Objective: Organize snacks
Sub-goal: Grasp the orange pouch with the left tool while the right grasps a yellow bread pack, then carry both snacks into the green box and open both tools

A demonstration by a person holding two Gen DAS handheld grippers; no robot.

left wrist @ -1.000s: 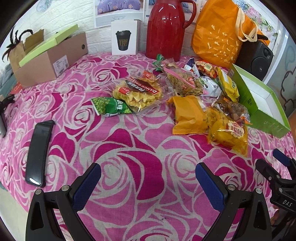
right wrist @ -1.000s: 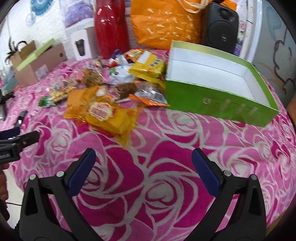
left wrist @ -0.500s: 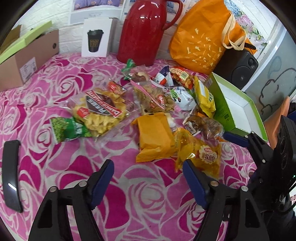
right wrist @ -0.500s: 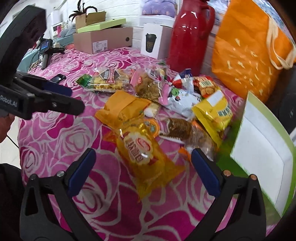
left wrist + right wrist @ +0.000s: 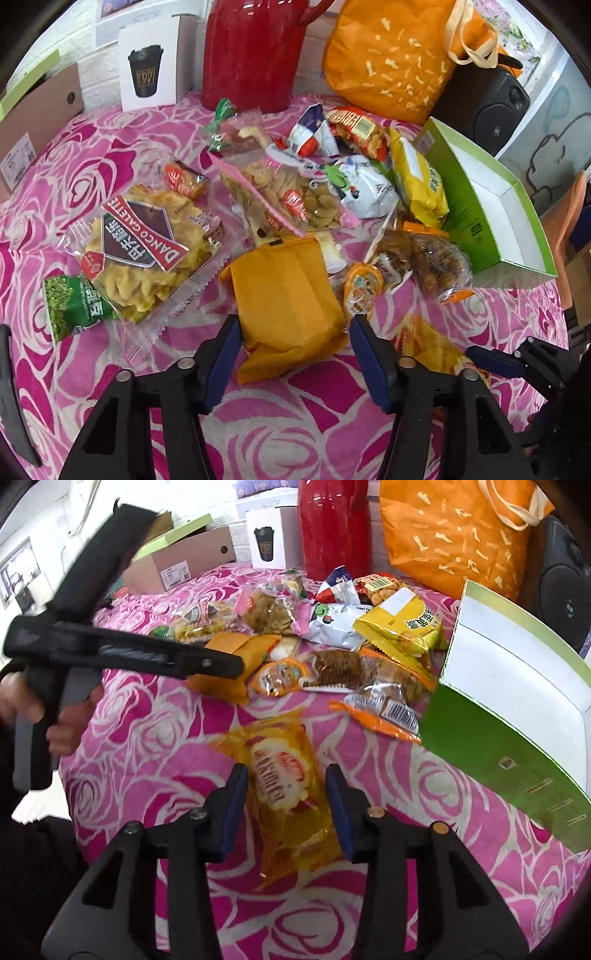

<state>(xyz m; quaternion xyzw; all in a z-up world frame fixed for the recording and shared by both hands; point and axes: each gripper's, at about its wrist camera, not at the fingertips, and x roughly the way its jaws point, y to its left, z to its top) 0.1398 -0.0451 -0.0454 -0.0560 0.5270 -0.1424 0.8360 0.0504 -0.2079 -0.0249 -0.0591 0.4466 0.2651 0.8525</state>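
Barely started: green box point(image 5: 491, 753) shows empty, all snacks piled on the bench left of it. Left hand-held gripper point(image 5: 295, 349) jaws apart around orange packet point(image 5: 286, 295); right hand-held gripper point(image 5: 282, 805) jaws apart, straddling yellow packet point(image 5: 284, 786), neither lifted.
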